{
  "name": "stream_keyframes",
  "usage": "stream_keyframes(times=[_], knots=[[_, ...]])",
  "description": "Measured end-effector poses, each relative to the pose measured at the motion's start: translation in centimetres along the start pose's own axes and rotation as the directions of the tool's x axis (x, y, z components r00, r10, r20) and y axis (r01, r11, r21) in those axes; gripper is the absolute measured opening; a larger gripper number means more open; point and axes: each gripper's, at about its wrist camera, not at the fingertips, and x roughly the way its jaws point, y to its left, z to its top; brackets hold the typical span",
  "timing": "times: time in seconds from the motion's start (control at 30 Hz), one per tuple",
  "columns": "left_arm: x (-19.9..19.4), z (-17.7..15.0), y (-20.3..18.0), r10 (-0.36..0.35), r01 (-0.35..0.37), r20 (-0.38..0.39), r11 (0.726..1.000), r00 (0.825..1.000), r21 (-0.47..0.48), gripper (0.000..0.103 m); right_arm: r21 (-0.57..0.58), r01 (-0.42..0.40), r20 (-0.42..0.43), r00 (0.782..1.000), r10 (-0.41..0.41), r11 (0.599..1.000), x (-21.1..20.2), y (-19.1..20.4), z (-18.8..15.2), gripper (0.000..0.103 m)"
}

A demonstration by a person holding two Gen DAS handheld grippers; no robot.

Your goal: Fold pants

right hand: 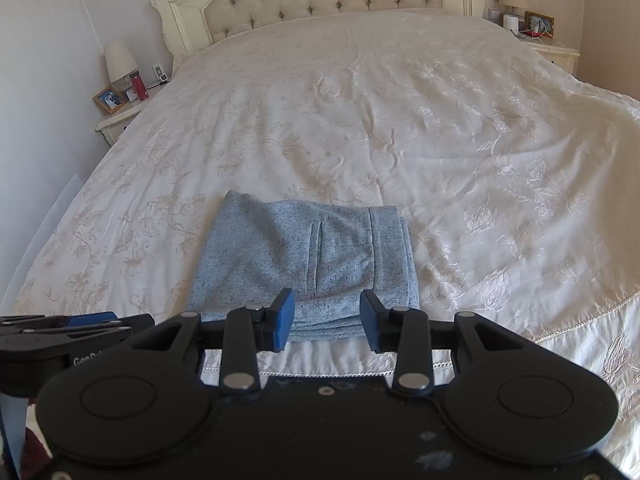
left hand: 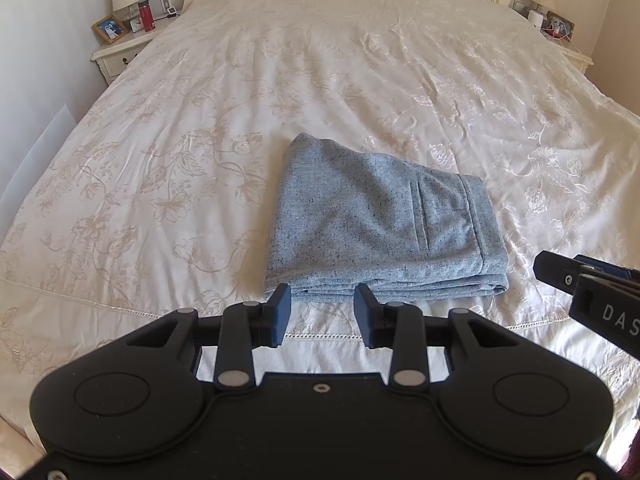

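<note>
The gray pants (left hand: 384, 220) lie folded in a neat pile on the white bed (left hand: 320, 60), mid-frame. The left gripper (left hand: 323, 312) and right gripper (right hand: 328, 318) are spread apart, holding nothing.

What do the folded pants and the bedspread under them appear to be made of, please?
Pants: seemingly a soft, matte knit or brushed woven, heathered light blue with dark flecks; thick layered edges suggest weight.
Bedspread: likely satin-like jacquard, cream, with a raised floral pattern that catches light in glossy patches.
</note>
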Motion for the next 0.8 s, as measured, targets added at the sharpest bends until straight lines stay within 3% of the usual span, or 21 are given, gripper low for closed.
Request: stream_keyframes(times=[0.8], knots=[[-0.2, -0.2, -1.4, 0.033, -0.033, 0.001, 0.999, 0.999, 0.024, 0.045, 0.017, -0.036, -0.003, 0.999, 0.036, 0.999, 0.6, -0.8, -0.1, 0.039]])
